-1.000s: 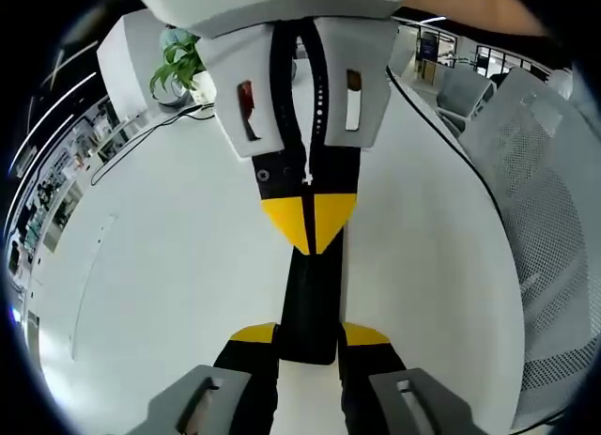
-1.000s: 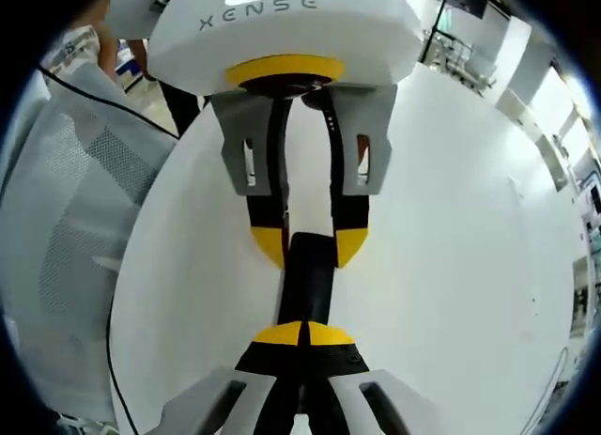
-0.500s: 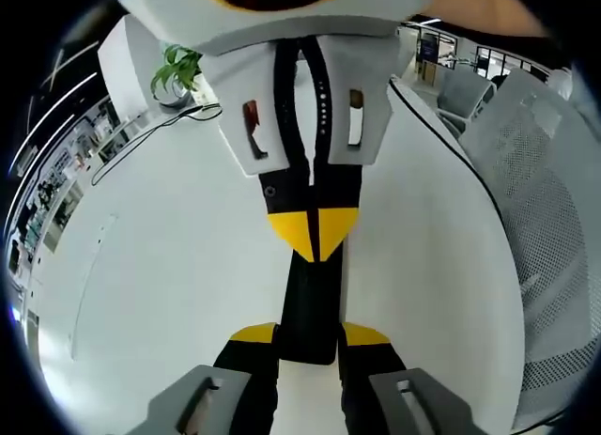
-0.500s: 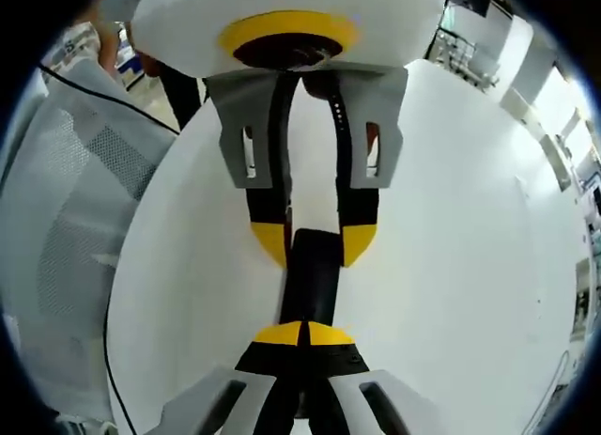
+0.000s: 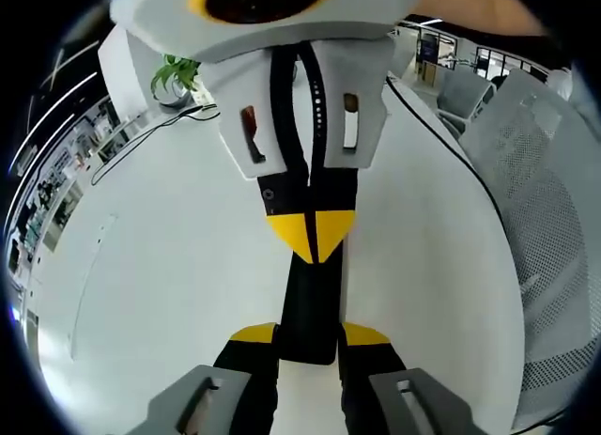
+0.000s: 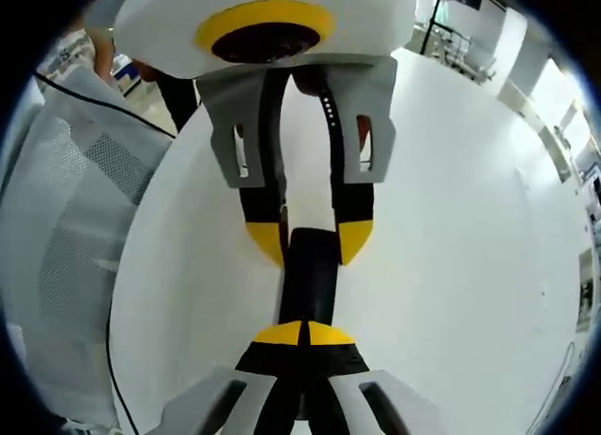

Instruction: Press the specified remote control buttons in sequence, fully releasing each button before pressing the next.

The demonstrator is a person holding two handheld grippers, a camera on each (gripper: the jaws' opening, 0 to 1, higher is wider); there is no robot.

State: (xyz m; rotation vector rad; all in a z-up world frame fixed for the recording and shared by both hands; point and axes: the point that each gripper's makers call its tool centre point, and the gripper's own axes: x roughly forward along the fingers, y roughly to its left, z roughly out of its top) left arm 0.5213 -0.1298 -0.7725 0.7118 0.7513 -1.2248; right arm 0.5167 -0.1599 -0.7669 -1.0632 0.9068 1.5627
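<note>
Left tongs (image 5: 310, 334) clamp black remote (image 5: 310, 289) (right tongs (image 6: 302, 334) closed, touching it).

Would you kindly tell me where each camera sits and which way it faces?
Left gripper view: rides the left gripper, facing along the remote its jaws hold, toward the right gripper.
Right gripper view: rides the right gripper, jaws shut, facing the left gripper.
Shared: both grippers, remote, white table.

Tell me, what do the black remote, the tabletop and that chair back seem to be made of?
The remote looks like matte black plastic: dark, with no glare. The tabletop seems a smooth white laminate or painted board, evenly bright; I can't tell which. The chair back looks like pale woven mesh, with a fine grid of holes.
</note>
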